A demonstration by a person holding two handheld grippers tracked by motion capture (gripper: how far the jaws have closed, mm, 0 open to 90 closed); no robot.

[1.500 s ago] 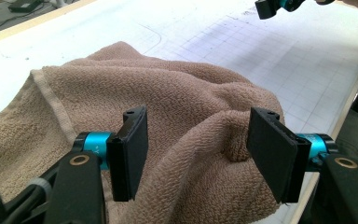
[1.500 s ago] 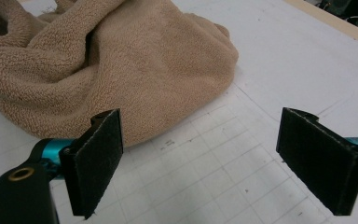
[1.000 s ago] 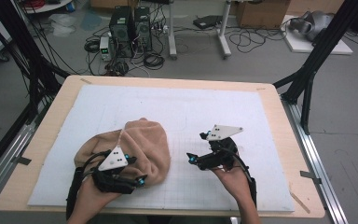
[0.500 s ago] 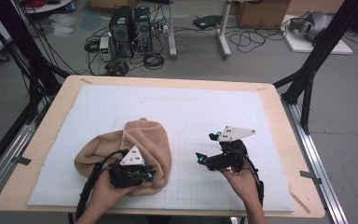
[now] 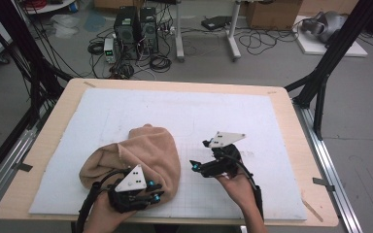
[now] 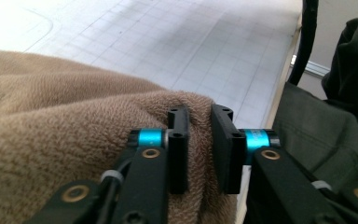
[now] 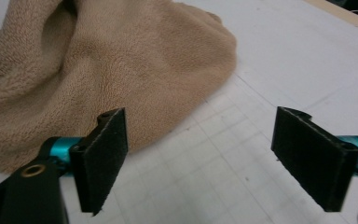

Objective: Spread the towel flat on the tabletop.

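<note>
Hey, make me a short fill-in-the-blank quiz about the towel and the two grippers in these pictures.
1. The left gripper is shut on a fold of the ____.
2. The right gripper hangs with its jaws wide ____ above the mat.
3. The towel is ____ in colour.
4. In the high view, the towel lies to the ____ of the right gripper.

Missing words: towel; open; tan; left

The tan towel (image 6: pixel 74 135) runs off the left gripper view's left and bottom edges. Its fold between the jaws of the left gripper (image 6: pixel 199 149) hides the pads' inner faces. Both forearms are cut off at the high view's bottom edge.
</note>
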